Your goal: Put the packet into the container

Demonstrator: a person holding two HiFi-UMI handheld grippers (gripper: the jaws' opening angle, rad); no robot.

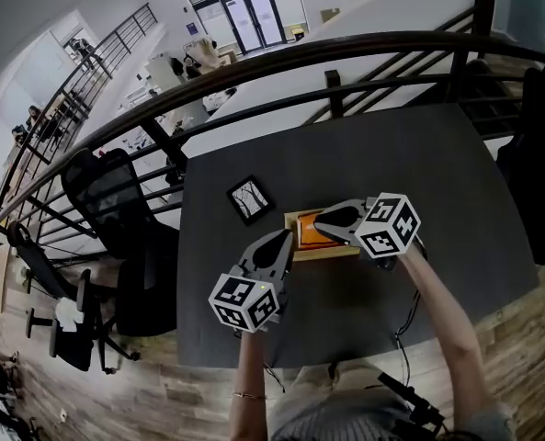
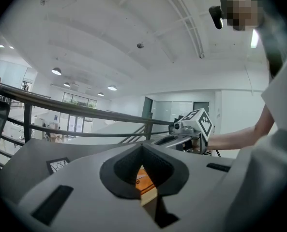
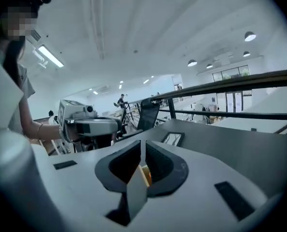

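A shallow wooden container (image 1: 334,252) sits mid-table with an orange packet (image 1: 306,235) lying in it. My left gripper (image 1: 287,240) points at the container's left end, jaw tips together and empty. My right gripper (image 1: 320,219) hovers over the packet's far side, jaws drawn close with nothing between them. In the left gripper view the jaws (image 2: 142,151) meet, and the packet (image 2: 142,178) and the container's wooden edge (image 2: 149,194) show below them. In the right gripper view only a thin slit parts the jaws (image 3: 142,153), with a bit of the packet (image 3: 146,174) beyond.
The dark grey table (image 1: 419,154) also holds a small black-framed picture (image 1: 251,199) behind and left of the container. A black railing (image 1: 327,58) runs along the far edge. An office chair (image 1: 116,200) stands to the left of the table.
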